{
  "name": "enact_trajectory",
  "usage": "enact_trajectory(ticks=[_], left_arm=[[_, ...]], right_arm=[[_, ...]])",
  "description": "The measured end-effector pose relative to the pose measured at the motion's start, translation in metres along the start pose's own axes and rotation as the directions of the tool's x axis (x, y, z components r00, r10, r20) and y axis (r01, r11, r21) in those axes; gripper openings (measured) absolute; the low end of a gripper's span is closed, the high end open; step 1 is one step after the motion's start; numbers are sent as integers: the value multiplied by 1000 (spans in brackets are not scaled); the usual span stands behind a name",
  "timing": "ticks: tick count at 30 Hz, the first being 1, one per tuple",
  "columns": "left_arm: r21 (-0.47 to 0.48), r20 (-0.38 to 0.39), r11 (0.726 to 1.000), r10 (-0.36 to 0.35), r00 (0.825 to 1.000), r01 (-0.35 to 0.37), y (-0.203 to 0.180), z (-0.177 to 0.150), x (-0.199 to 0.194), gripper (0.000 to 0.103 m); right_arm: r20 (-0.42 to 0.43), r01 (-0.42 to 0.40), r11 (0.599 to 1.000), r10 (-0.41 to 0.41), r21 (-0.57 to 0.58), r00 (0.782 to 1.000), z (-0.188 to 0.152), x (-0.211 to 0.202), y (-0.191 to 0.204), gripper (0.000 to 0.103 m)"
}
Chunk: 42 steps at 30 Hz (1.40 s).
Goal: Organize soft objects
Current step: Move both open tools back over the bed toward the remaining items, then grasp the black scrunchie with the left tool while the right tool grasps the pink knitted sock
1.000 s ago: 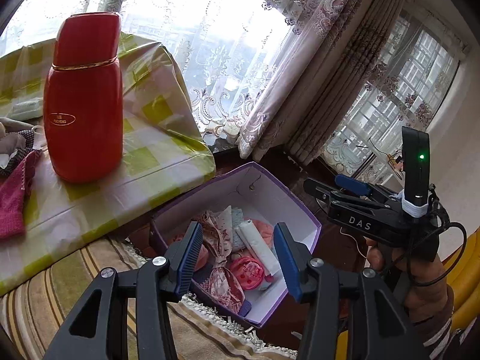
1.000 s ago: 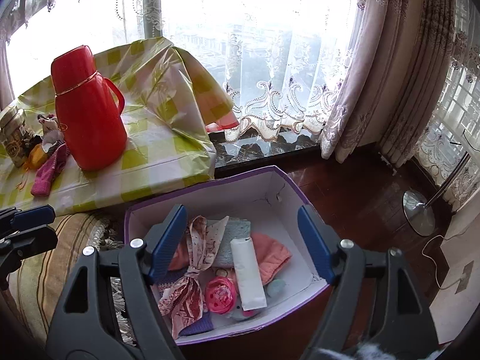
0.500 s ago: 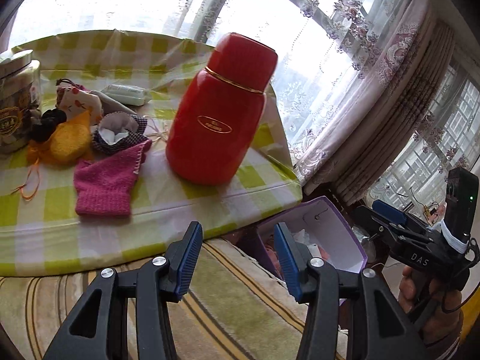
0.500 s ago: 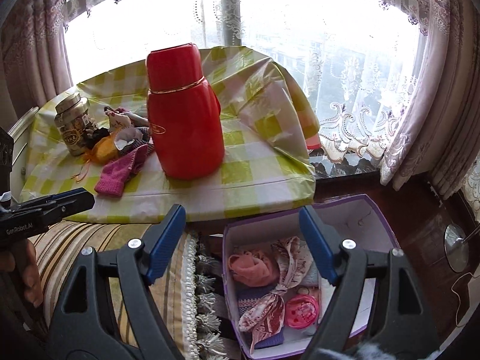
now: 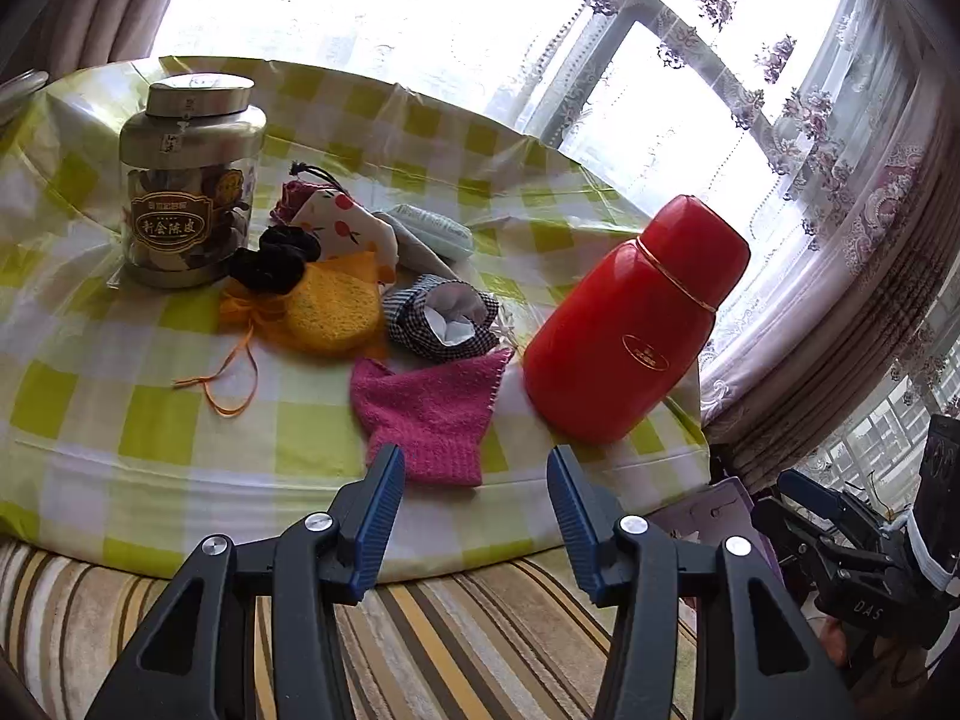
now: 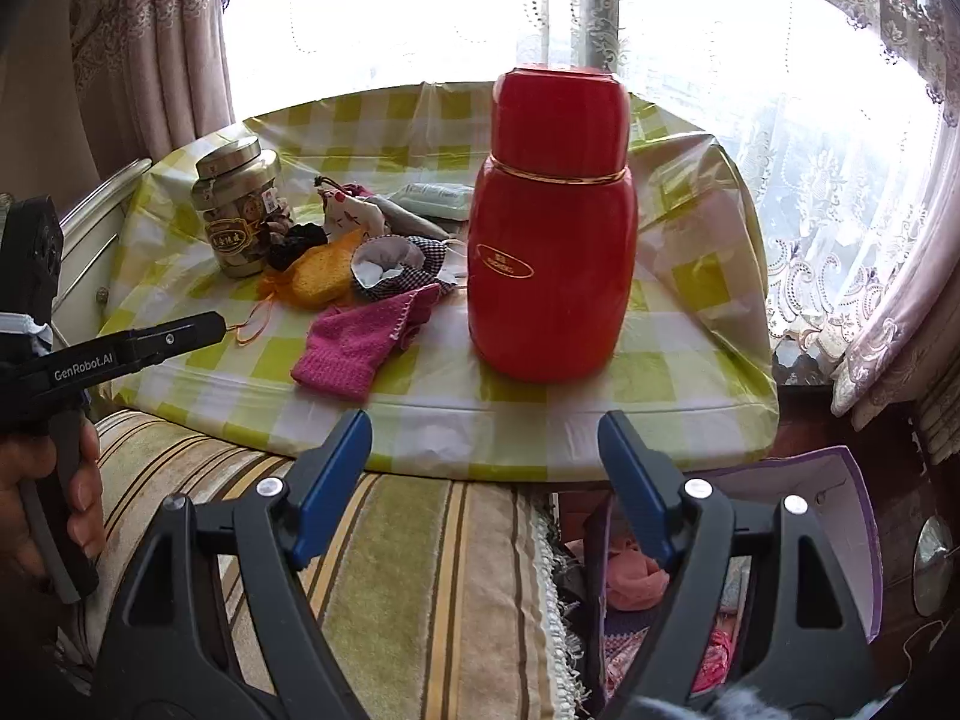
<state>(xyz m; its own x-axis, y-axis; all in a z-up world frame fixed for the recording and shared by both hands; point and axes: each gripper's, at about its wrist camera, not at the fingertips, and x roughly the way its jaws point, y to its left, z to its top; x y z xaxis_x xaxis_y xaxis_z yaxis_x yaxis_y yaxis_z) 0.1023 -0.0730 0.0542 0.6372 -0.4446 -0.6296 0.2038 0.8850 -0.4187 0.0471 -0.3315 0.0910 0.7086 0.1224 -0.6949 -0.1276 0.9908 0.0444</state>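
Daylight floods in through window ahead of my claws, blown out to pure white behind lace curtains. Tablecloth evenly lit, sheen on its plastic folds. Red flask backlit, soft highlights on shoulder. Strong fisheye bend, dark vignette at corners. Slight smear on pink cloth; elsewhere sharp.
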Motion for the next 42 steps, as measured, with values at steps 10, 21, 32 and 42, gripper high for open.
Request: enact_trajectory(ticks=[10, 21, 32, 42], left_arm=[[-14, 47, 997, 73, 996, -73, 40, 48, 16, 51], [-42, 34, 981, 190, 981, -188, 83, 104, 74, 53], [-3, -12, 945, 327, 945, -328, 107, 126, 146, 53], [4, -39, 928, 372, 927, -372, 124, 116, 170, 49]], right_arm=[[-66, -78, 997, 77, -11, 995, 28, 54, 43, 80], [-165, -93, 995, 96, 27, 982, 50, 142, 78, 80], [-275, -64, 997, 75, 50, 958, 46, 210, 89, 80], [-284, -63, 998, 63, 10, 957, 44, 228, 96, 80]])
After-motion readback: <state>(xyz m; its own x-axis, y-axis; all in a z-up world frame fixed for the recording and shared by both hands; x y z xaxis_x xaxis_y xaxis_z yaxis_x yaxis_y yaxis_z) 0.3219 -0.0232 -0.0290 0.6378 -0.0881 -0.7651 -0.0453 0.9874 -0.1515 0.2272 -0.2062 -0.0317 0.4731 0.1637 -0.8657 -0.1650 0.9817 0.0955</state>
